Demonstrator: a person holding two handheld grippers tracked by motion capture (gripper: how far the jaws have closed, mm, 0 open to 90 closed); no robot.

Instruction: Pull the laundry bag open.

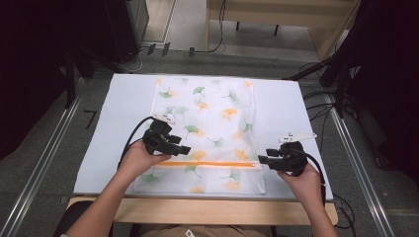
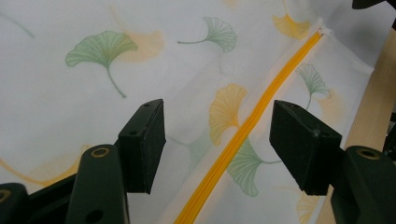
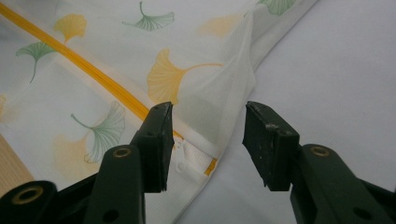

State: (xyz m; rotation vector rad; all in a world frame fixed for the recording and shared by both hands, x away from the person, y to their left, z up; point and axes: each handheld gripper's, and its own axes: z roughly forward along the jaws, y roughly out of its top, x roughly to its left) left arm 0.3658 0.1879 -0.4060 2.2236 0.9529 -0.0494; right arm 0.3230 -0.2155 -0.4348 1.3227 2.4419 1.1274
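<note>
On the white table cover, a mesh laundry bag printed with green and orange ginkgo leaves lies flat, its long side running away from the person. An orange zipper crosses the bag near the edge closest to the person.

Left side: the left hand holds the left gripper over the bag's near left part, pointing towards the right, just above the zipper line. In the left gripper view the jaws stand spread, well apart, with nothing pinched; the zipper runs diagonally through the gap between them on the fabric below. The pads are clear of the mesh. A strip of wooden table edge shows beyond the bag's border at the right of that view.

Centre: the bag lies smooth with no visible bunching in the high view.

Right side: the right hand holds the right gripper at the bag's right edge, pointing left at the zipper's end. In the right gripper view the jaws are spread, partly open, gripping nothing. The white zipper end lies just beside the left jaw, and a raised fold of mesh at the bag's edge stands ahead of the gap. Whether the left pad touches the fabric cannot be told. The right jaw hangs over bare table cover.
</note>
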